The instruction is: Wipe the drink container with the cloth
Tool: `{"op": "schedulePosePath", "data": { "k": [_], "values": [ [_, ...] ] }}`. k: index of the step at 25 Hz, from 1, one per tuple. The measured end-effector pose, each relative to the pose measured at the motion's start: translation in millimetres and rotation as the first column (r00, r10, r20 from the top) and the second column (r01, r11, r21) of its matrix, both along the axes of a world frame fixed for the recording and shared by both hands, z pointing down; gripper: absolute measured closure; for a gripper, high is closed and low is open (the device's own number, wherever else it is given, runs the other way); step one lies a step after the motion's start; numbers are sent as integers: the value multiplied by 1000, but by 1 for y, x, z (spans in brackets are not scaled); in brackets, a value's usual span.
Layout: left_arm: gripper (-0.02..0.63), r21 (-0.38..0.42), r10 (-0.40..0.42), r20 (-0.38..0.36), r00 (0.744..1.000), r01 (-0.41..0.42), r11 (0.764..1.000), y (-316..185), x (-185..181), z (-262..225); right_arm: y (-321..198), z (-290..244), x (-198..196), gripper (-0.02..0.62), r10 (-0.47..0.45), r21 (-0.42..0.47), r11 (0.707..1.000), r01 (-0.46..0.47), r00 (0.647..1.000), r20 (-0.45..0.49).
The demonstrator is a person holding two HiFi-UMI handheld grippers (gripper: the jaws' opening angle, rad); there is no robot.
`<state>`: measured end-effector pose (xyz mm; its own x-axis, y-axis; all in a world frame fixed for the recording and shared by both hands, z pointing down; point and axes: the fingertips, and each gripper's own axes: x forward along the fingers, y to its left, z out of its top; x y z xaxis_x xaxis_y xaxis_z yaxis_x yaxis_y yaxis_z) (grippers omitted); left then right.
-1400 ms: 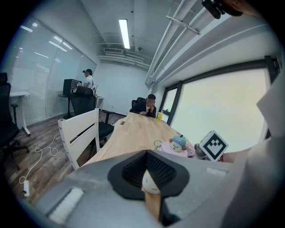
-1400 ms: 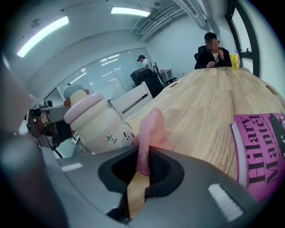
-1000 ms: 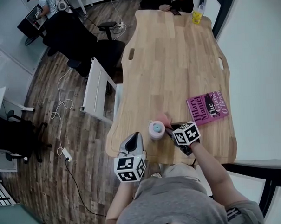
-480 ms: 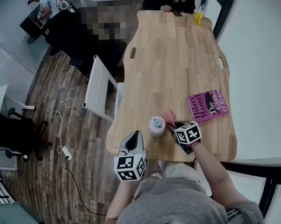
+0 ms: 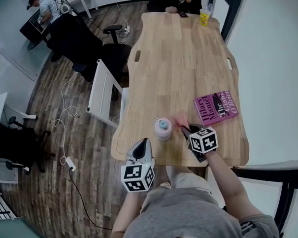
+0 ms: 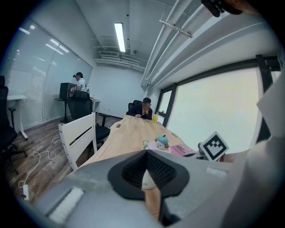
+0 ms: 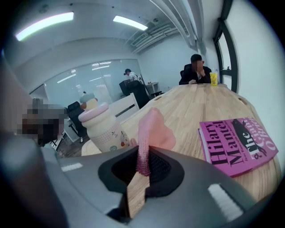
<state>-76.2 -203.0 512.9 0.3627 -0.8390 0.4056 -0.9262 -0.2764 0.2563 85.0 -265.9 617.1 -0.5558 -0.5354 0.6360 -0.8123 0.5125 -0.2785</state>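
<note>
The drink bottle is seen upright close to the near edge of the wooden table, with its pink lid on. A pink cloth is pinched between the closed jaws of the right gripper, just to the right of the bottle. The left gripper is held beyond the table's edge, to the near left of the bottle, and its jaws are pressed together on nothing.

For a good wipe, the loose end of the cloth is best laid flat against the bottle's wall and drawn round it with light pressure, so that the bottle is not pushed over. It would be better steadied from its left side, for which the left gripper's jaws would have to be parted.

Whether the cloth touches the bottle cannot be settled; a narrow gap is suggested in the right gripper view. The bottle's base is covered by the jaws in the left gripper view. A pink book, well to the right of the bottle, is partly cut off by the gripper body. No marks to be wiped can be made out.
</note>
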Motion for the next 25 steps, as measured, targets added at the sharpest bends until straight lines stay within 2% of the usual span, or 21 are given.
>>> {"op": "schedulePosePath", "data": {
  "k": [8,16,25],
  "values": [
    [604,15,-3,-7,1000,3,1000,14,4,-8,8,-48,5,560,34,90,995,-39,998,52],
    [604,16,-13,-17,1000,13,1000,30,4,-7,22,-104,-5,561,22,188,981,-47,991,130],
    [604,20,-20,-20,1000,21,1000,37,3,-8,40,-135,-18,560,-5,227,973,-43,979,206]
  ]
}}
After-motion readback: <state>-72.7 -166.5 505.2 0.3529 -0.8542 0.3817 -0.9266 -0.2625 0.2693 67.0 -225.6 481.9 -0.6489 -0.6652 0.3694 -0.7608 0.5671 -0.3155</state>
